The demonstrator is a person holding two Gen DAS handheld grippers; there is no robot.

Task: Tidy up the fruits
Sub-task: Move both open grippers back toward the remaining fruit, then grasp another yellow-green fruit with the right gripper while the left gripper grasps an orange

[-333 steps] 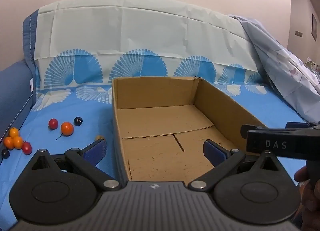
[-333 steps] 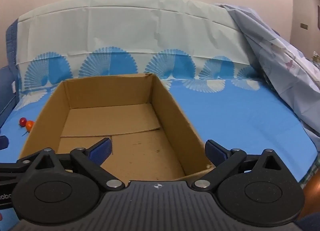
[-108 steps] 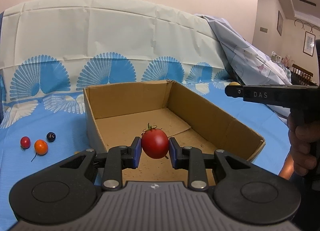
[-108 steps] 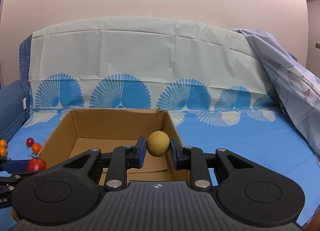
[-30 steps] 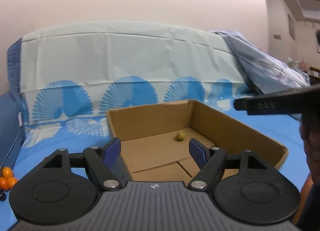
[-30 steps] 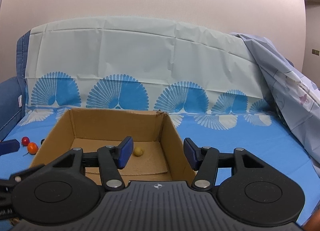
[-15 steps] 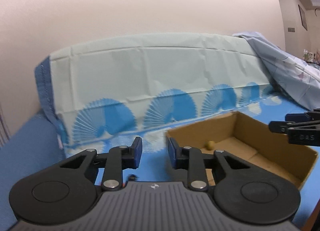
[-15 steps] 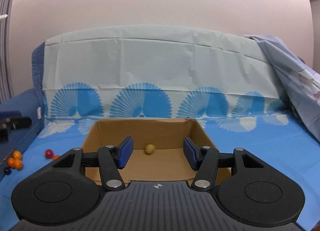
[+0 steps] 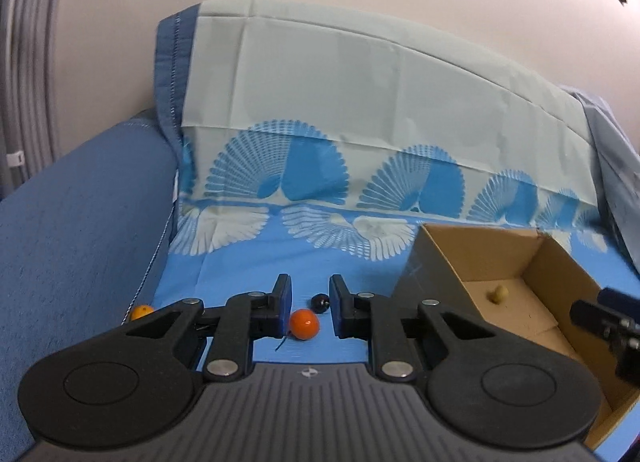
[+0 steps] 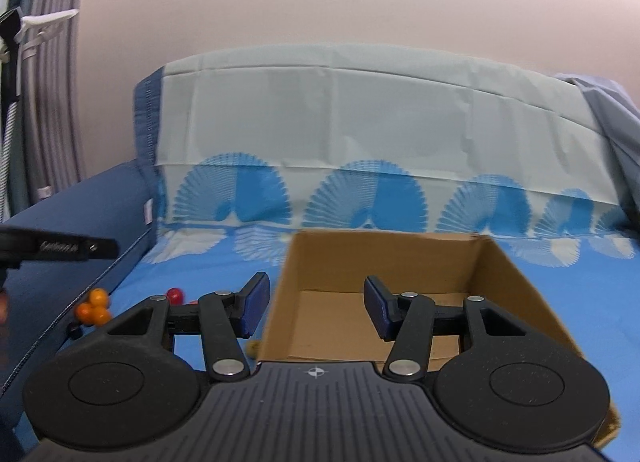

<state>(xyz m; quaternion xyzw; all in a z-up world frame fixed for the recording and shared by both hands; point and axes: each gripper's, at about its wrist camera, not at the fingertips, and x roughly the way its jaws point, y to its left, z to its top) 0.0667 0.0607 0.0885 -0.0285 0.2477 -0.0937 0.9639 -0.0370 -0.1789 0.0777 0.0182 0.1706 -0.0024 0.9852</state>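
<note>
My left gripper hovers above the blue sheet with its jaws narrowly apart and nothing held. An orange tomato lies on the sheet below the gap, with a small dark fruit just behind it. A yellow fruit lies inside the cardboard box. My right gripper is open and empty over the box's left wall. A red fruit and a cluster of orange fruits lie left of the box.
A dark blue sofa arm borders the sheet on the left, with one orange fruit at its edge. The padded backrest rises behind. A small yellowish fruit lies by the box's near left corner.
Both grippers have swung left. The left gripper has tilted down from the backrest to the loose fruits on the sheet. The right gripper has stayed open.
</note>
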